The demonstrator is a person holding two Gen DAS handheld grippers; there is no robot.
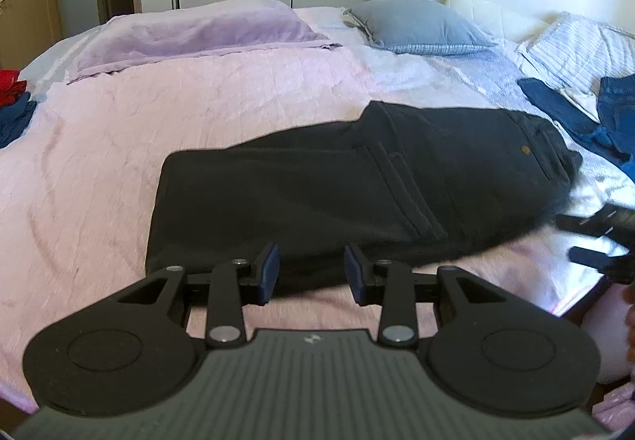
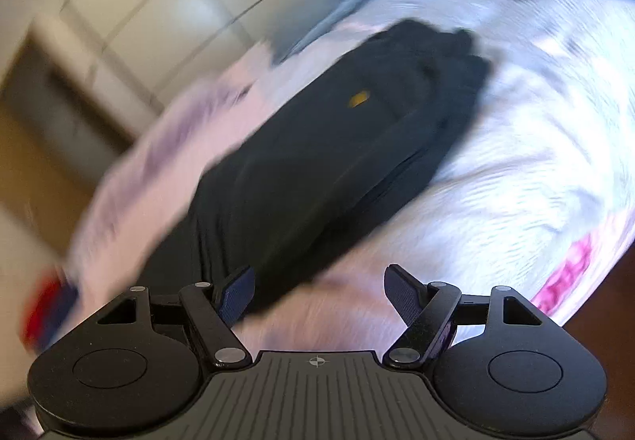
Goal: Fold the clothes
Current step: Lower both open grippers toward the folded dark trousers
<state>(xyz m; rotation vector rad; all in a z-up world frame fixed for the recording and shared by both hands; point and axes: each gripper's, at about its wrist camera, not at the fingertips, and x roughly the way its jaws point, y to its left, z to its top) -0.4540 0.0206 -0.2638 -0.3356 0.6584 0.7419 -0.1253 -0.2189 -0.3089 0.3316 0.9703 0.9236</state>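
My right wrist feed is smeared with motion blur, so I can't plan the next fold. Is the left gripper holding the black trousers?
Observer: No. The left gripper is open, over the near edge of the black trousers, gripping nothing.
Operator: Are the trousers already folded?
Observer: They lie flat across the pink bedspread, with the waistband button at the right end.
Operator: Anything past my view?
Observer: A grey pillow near the headboard, and red clothes at the left bed edge.
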